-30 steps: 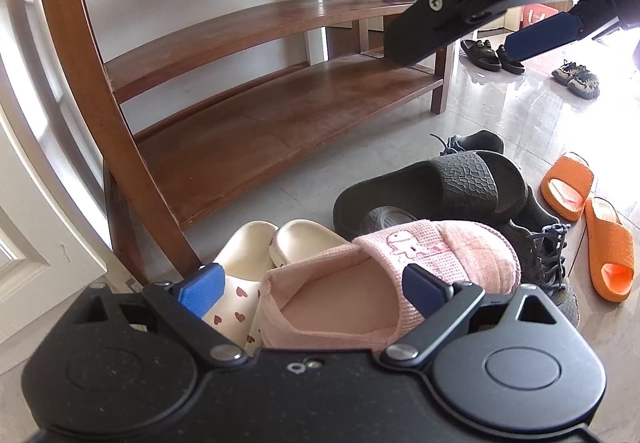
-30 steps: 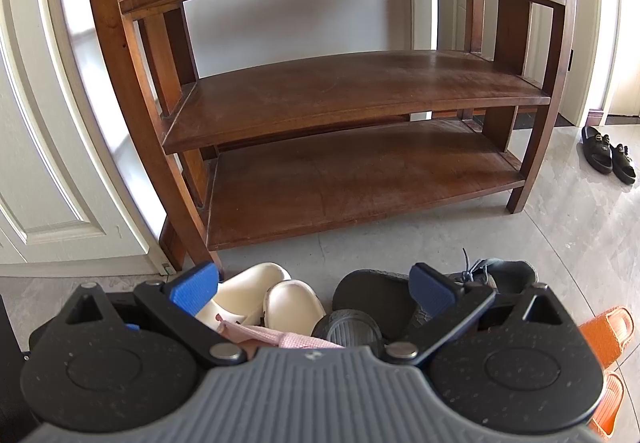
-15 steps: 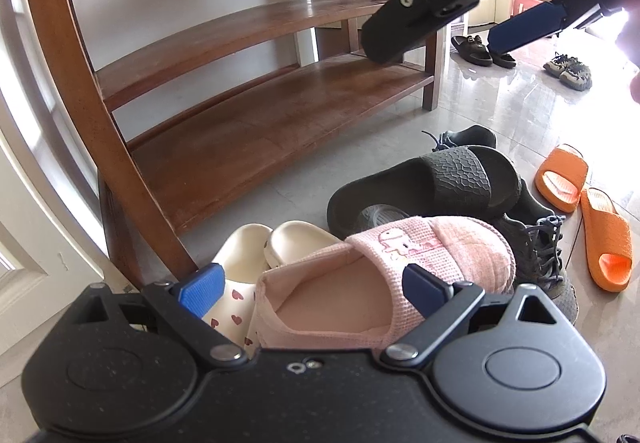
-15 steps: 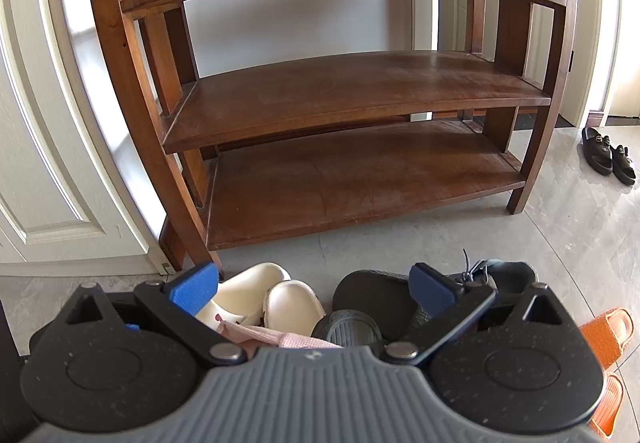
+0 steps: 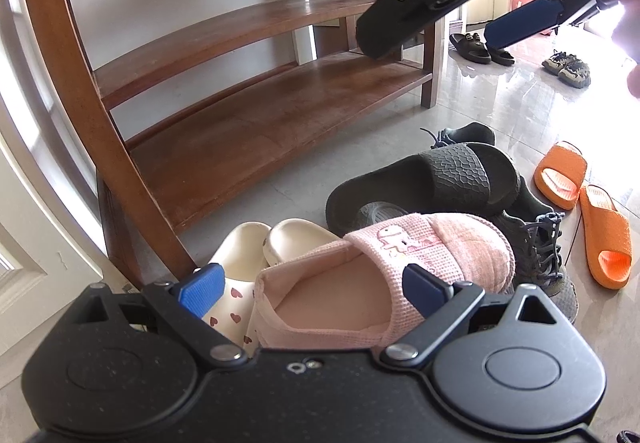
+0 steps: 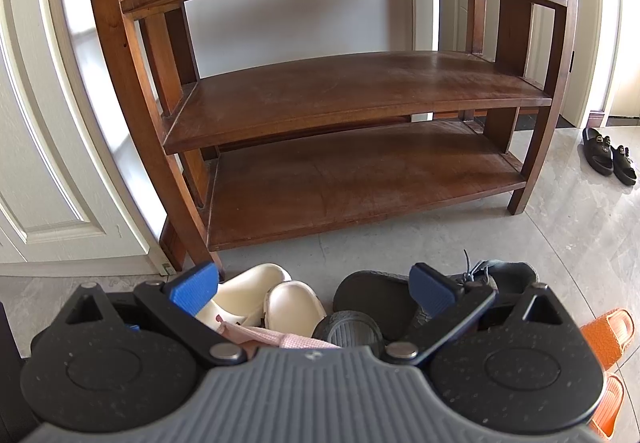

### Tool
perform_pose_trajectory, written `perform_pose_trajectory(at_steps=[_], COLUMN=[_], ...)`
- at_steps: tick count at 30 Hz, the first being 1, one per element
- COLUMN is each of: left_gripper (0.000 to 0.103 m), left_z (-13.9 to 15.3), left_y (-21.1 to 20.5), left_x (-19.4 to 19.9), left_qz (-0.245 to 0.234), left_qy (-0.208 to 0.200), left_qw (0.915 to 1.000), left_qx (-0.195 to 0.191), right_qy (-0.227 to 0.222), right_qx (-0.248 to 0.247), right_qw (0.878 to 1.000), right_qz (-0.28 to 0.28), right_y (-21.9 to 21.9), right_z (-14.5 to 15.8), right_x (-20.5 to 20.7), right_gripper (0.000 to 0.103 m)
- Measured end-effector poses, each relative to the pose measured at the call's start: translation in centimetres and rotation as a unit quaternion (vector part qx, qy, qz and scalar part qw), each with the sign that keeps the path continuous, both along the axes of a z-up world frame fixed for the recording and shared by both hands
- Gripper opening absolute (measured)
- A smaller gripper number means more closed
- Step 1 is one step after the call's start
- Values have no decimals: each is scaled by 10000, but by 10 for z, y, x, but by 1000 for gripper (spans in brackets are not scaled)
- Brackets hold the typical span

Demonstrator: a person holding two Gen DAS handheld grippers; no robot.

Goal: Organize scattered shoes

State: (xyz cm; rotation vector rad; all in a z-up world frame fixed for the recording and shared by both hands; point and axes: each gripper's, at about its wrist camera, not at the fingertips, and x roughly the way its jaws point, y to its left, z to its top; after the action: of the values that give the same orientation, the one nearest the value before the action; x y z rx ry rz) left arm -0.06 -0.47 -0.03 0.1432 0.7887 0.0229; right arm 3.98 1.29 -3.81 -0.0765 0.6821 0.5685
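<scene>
A pile of shoes lies on the floor before a wooden shoe rack (image 5: 280, 115). A pink slipper (image 5: 400, 255) lies on top, its heel between the wide-open fingers of my left gripper (image 5: 312, 283), which holds nothing. Beside it lie cream slippers (image 5: 256, 247) with hearts, black slides (image 5: 440, 179) and dark sneakers (image 5: 540, 255). My right gripper (image 6: 312, 287) is open and empty, hovering above the pile; it also shows at the top of the left wrist view (image 5: 460, 3). Below it lie the cream slippers (image 6: 272, 299) and black slides (image 6: 372, 299). The rack's shelves (image 6: 360, 95) are bare.
Orange slides (image 5: 580, 203) lie on the tile at right. A black sandal pair (image 6: 608, 155) and another sneaker pair (image 5: 568, 69) sit farther back. A white door (image 6: 40, 163) stands left of the rack.
The left gripper has shifted slightly forward and lower over the pink slipper. The right gripper has barely moved in its own view.
</scene>
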Motion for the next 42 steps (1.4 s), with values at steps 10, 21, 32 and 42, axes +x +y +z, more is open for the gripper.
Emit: perform_pose_trajectory(at_steps=[10,21,32,42], left_gripper=[96,96,96,94], left_z=[-1,-3,-16,-80], left_y=[-1,-1,12,37], left_x=[-1,-2,-20,-62], left_qz=[-8,-33,-438,-571], left_qy=[15,44,136,692], left_qw=[10000,10000,9983,9870], left_qx=[-16,-29,-352,-1330], right_qy=[9,20,37,125], right_qx=[-14,-20,-16,-115], right_qw=[10000,10000,10000,9998], right_qz=[-7,-9,-22,50], right_y=[1,1,0,6], right_z=[0,0,0,-6], right_x=[1,3,4,4], right_gripper=[103,103,103,103])
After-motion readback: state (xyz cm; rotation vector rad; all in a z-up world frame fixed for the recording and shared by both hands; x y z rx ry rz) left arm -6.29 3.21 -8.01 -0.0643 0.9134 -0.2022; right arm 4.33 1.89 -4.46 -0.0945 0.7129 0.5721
